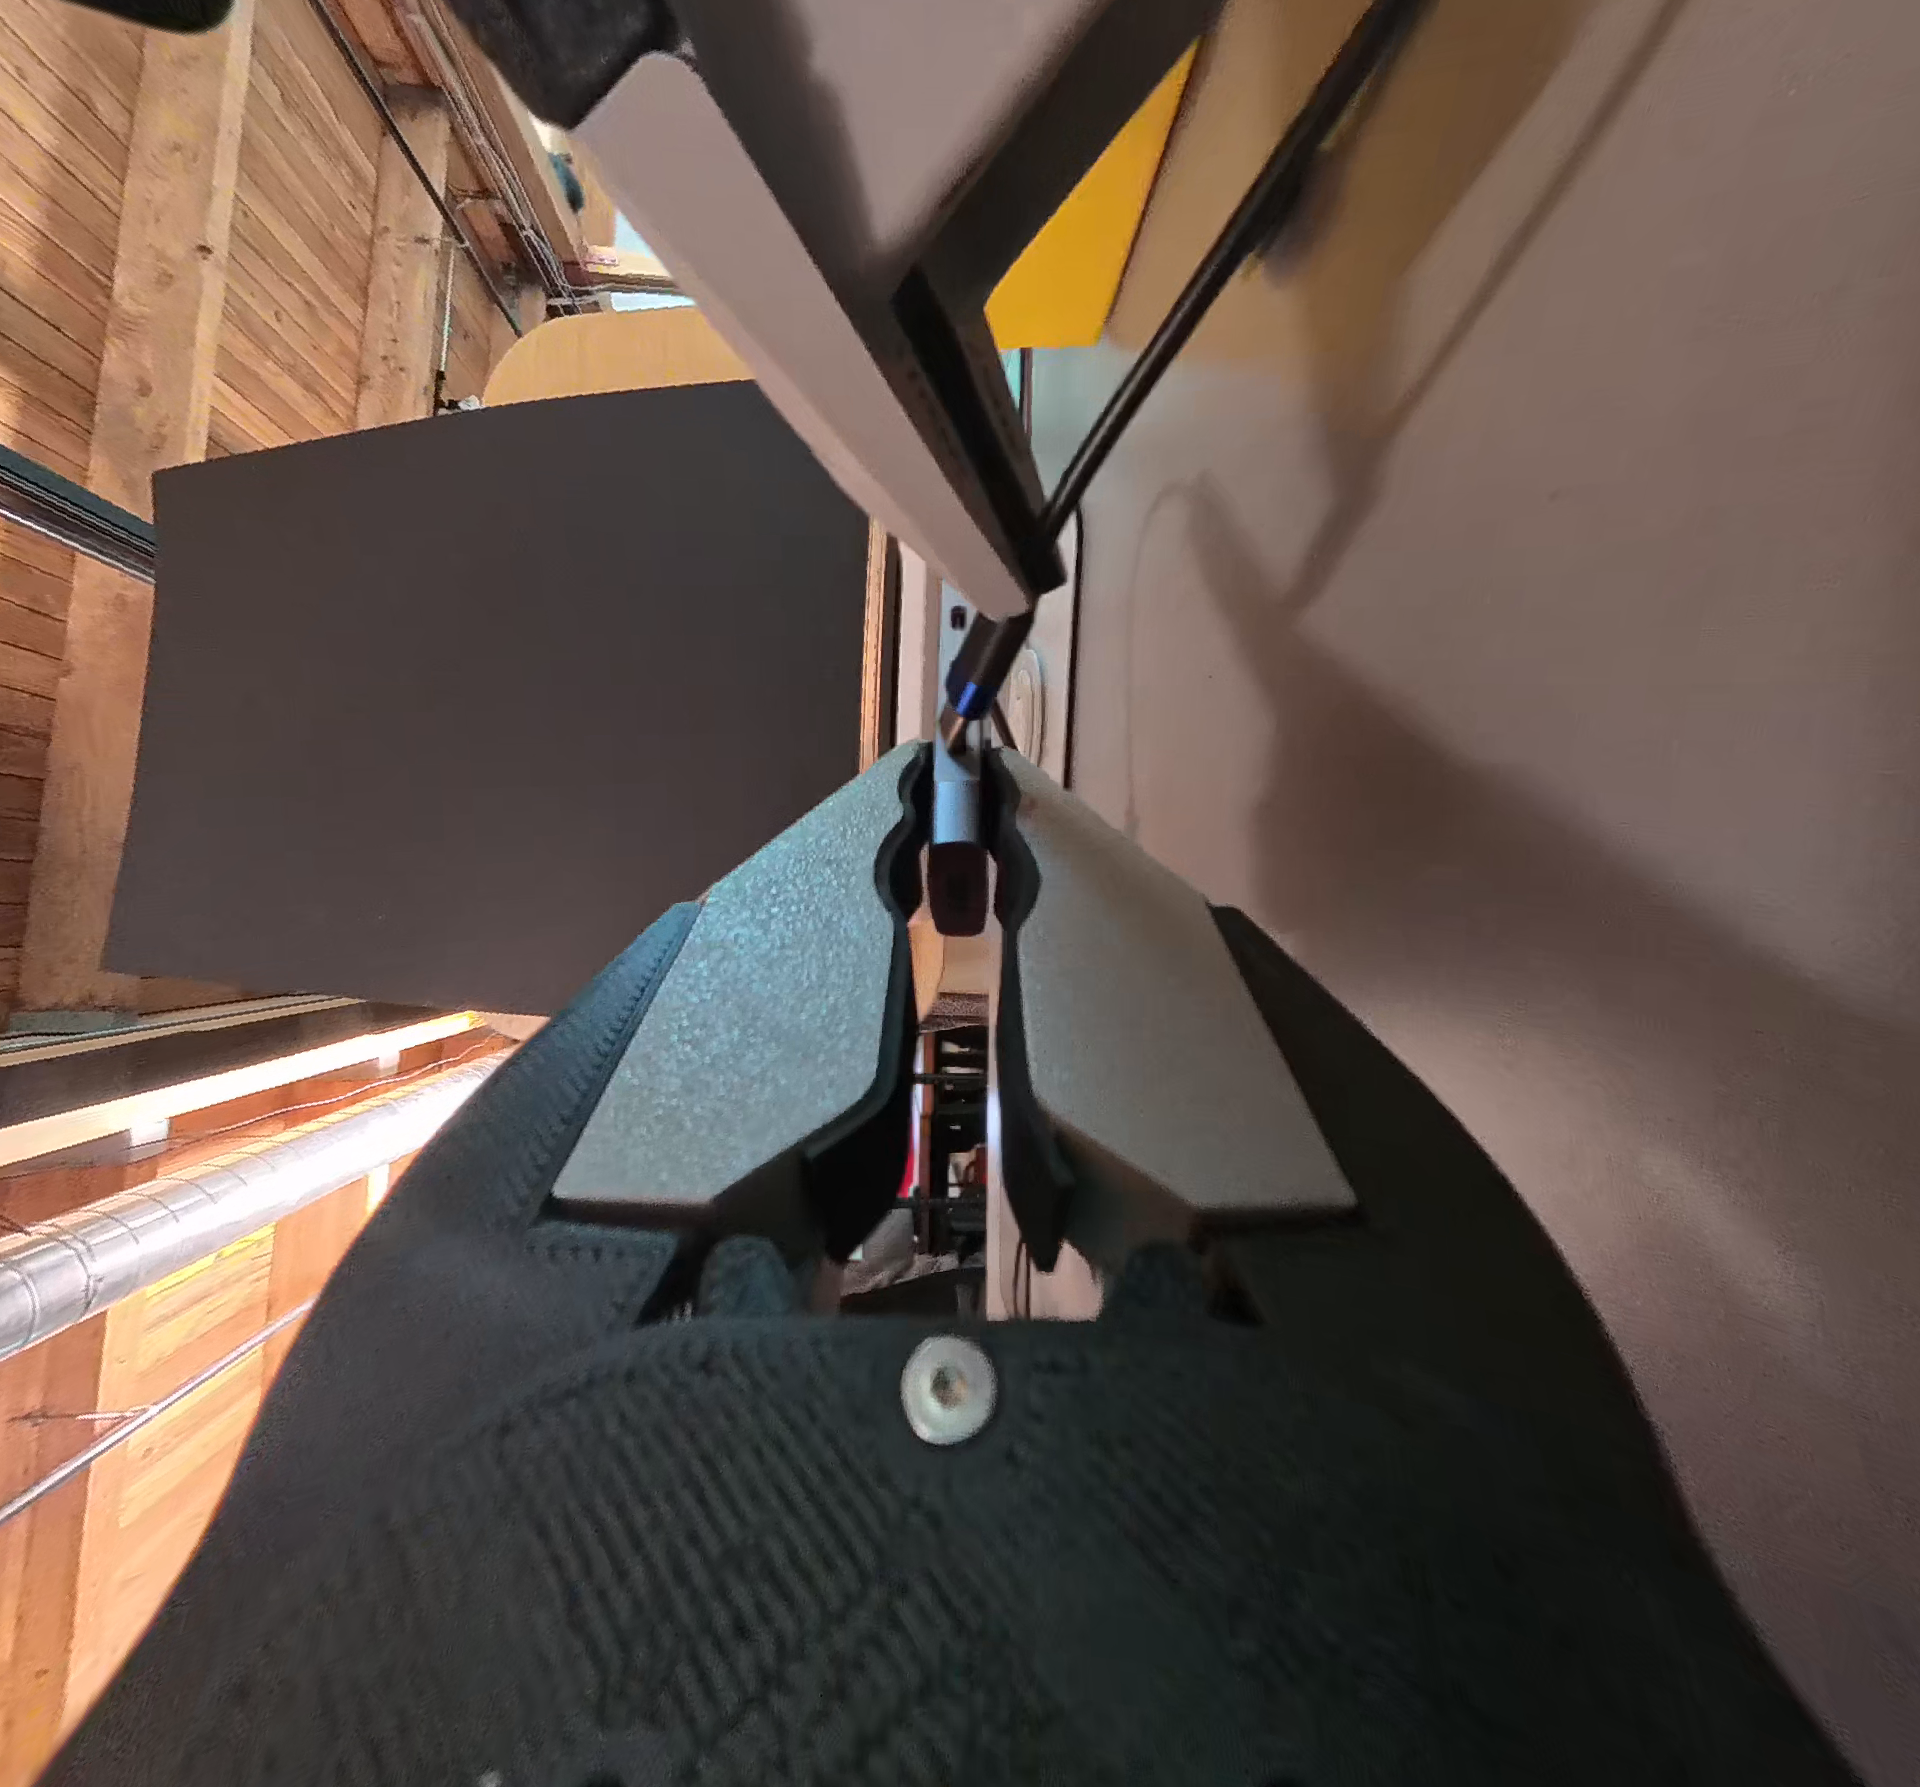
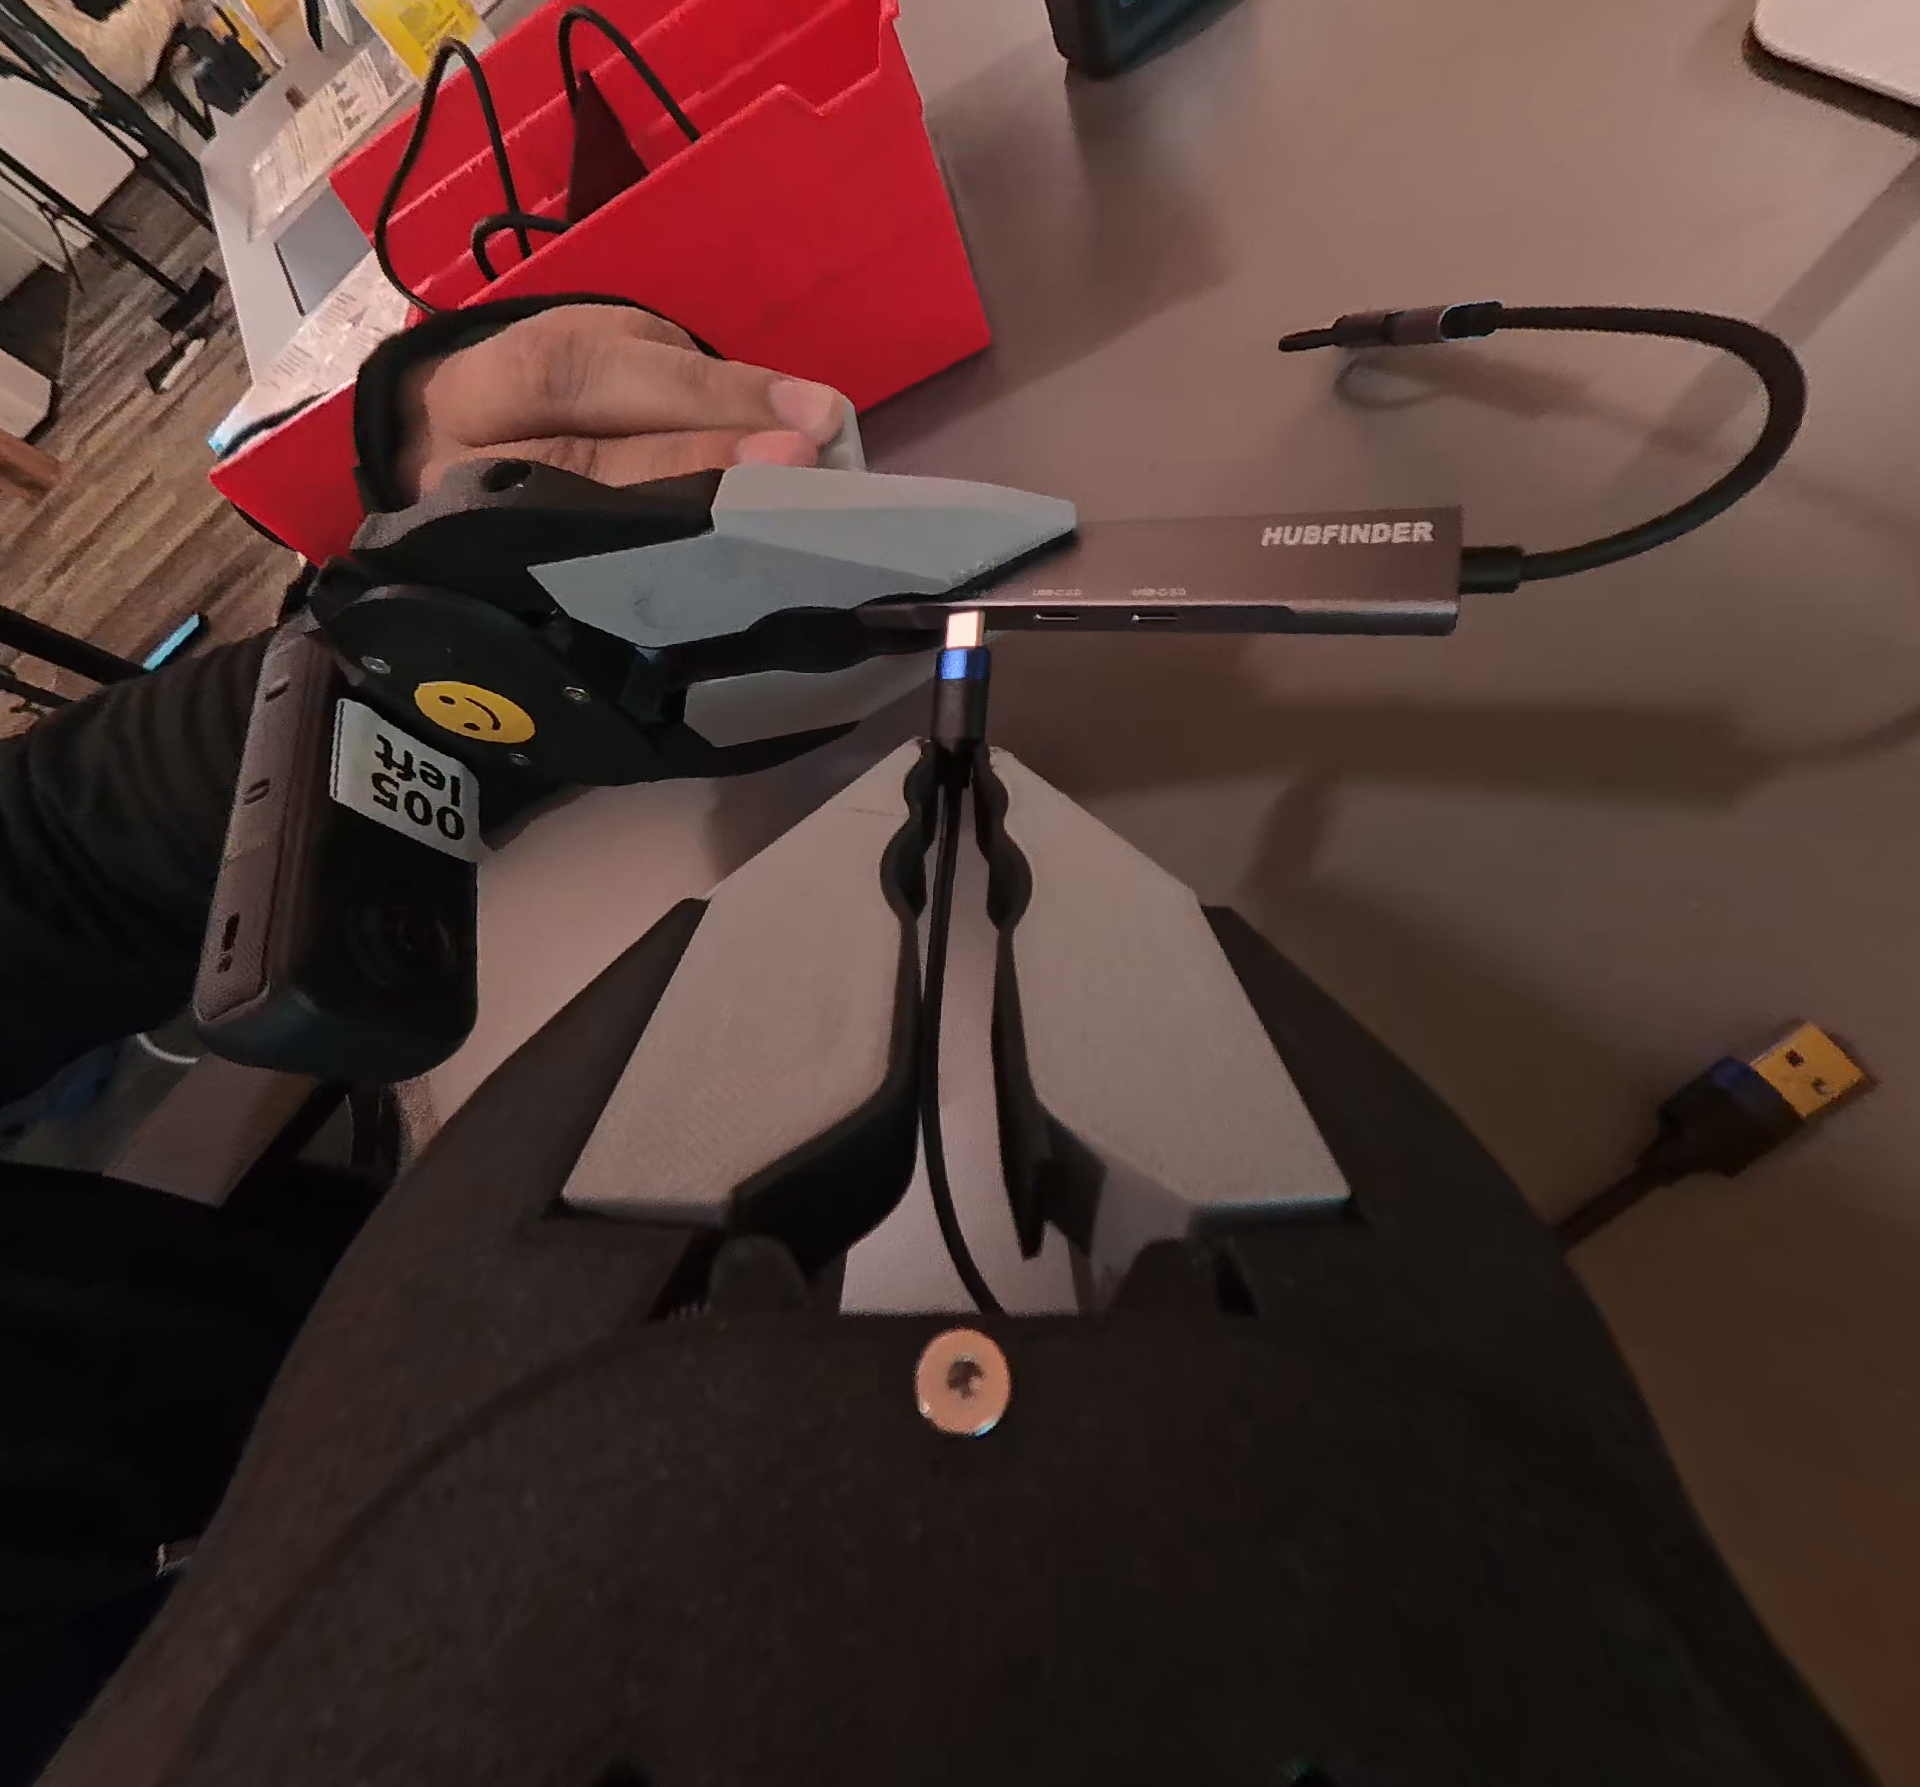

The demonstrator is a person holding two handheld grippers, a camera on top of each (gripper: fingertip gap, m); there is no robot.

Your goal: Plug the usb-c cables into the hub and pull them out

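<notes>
Grey hub (image 2: 1247, 574): held level above the table (image 2: 1455, 854), one end pinched in the left gripper (image 2: 977, 584). USB-C plug (image 2: 961, 672): clamped in the right gripper (image 2: 956, 761), metal tip at the hub's nearest side port, insertion depth unclear. Hub's own lead (image 2: 1704, 449): curling off the far end. Red bin (image 2: 727, 179): behind the hub. USB-A plug (image 2: 1766, 1103): on the table, right of the hub.
</notes>
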